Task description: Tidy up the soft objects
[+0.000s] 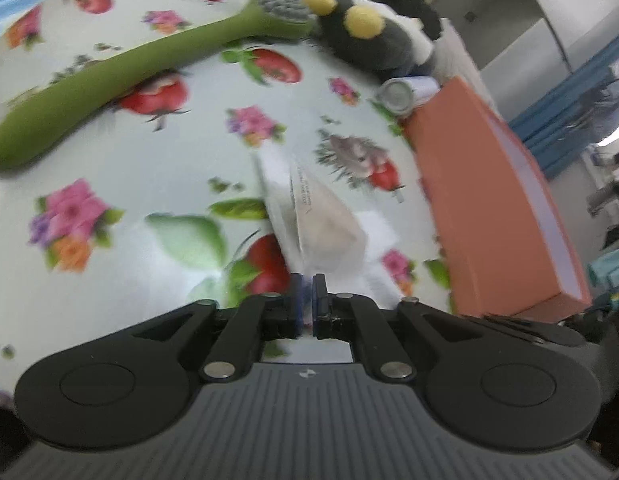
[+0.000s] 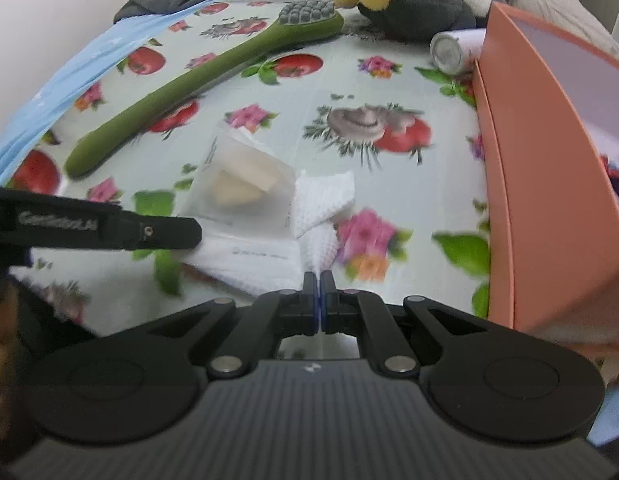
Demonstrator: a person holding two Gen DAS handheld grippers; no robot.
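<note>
Evidently mid-carry, both the left claw (image 1: 308, 280) and right claw (image 2: 319, 280) pinch the white knitted cloth (image 2: 323, 196) above the floral worktop (image 2: 269, 92), needing placement in the orange box (image 2: 549, 184) at three o'clock.

Left wrist view: looks forward and steeply down along its fingers (image 1: 296, 300), close over the flower-printed desk (image 1: 157, 152). Right wrist view: same downward tilt, set slightly farther right, nearer the orange box (image 2: 549, 184). Both share the green brush (image 1: 109, 76) (image 2: 197, 80), plush toy (image 1: 373, 36) (image 2: 413, 8), and box (image 1: 489, 200).
</note>
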